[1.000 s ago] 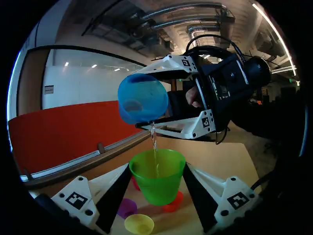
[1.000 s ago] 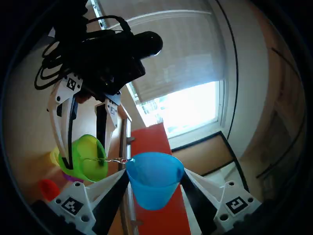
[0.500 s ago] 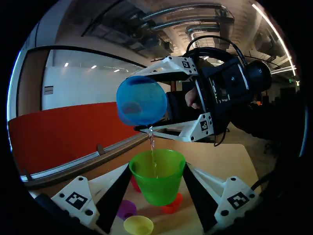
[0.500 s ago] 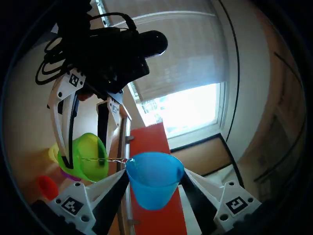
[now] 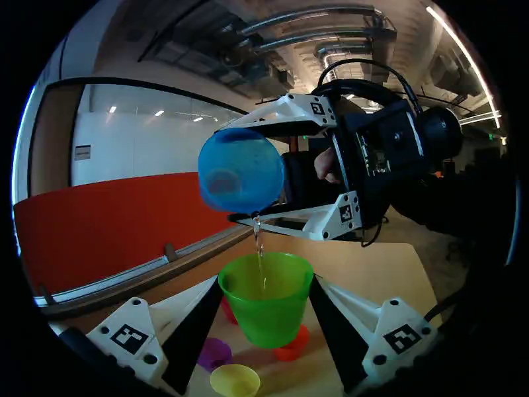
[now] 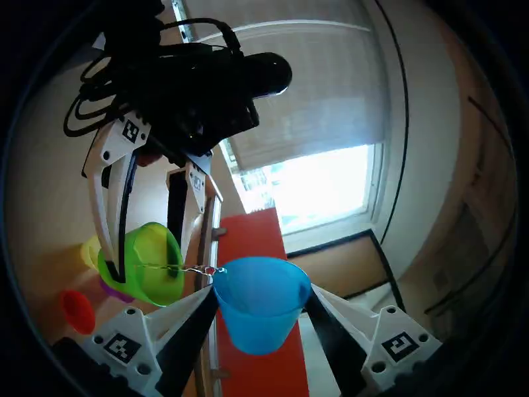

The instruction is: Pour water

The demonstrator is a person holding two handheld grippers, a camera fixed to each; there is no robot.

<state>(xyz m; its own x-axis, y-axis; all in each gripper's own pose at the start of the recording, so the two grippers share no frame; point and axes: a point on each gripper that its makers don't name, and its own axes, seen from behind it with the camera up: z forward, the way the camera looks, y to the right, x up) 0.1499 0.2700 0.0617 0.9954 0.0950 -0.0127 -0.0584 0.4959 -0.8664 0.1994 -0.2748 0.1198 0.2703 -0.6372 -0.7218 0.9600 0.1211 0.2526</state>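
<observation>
Left gripper (image 5: 264,286) is clamped on the green cup (image 5: 270,314), holding it upright above the wooden table (image 5: 370,264). Right gripper (image 5: 231,171) squeezes the blue cup (image 5: 241,178) between both fingers. It's tipped way over, just above the green one, and a thin stream of water (image 5: 258,246) runs off its rim into the green cup. A purple cup (image 5: 213,351), yellow cup (image 5: 235,382) and red cup (image 5: 294,344) sit on the table underneath.

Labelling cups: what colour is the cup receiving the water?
The receiving cup is green, clearest in the left gripper view.
</observation>
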